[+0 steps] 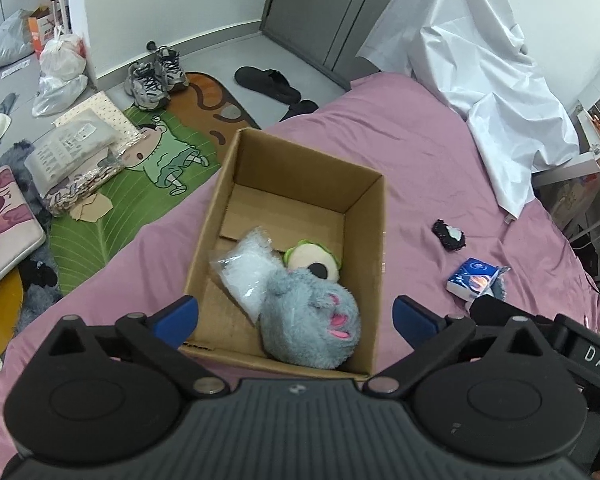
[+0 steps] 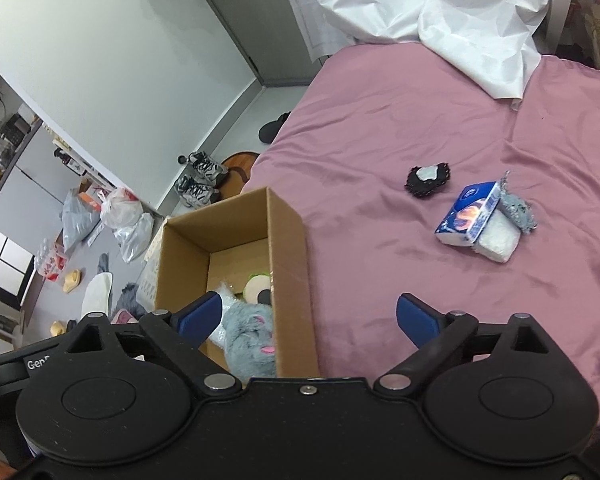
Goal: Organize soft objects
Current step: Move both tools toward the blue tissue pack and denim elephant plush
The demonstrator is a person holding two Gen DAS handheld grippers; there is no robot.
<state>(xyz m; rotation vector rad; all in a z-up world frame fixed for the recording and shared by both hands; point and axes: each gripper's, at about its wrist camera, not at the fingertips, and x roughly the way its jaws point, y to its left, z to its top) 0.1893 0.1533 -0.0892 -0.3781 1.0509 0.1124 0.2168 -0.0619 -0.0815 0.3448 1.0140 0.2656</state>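
Note:
An open cardboard box (image 1: 364, 200) (image 2: 292, 248) stands on the pink bedsheet (image 1: 420, 152) (image 2: 380, 120). Inside lie a grey plush toy (image 1: 312, 320) (image 2: 248, 328), a green-rimmed round plush (image 1: 312, 262) (image 2: 258, 290) and a clear bag of white filling (image 1: 246, 270). My left gripper (image 1: 296, 320) hovers open above the box's near end, nothing between its blue fingers (image 1: 178, 316). My right gripper (image 2: 308, 316) is open over the box's right wall. On the sheet lie a blue tissue pack (image 2: 466, 216) (image 1: 474, 280), a white pad (image 2: 496, 240), a small grey knit piece (image 2: 520, 208) and a black fuzzy item (image 2: 426, 178) (image 1: 448, 234).
A white sheet (image 1: 480, 60) (image 2: 440, 8) is heaped at the bed's far end. Beside the bed the floor holds a cartoon mat (image 1: 160, 160), sneakers (image 1: 152, 76) (image 2: 200, 180), black slippers (image 1: 268, 82), plastic bags (image 1: 60, 68) and packages (image 1: 72, 152).

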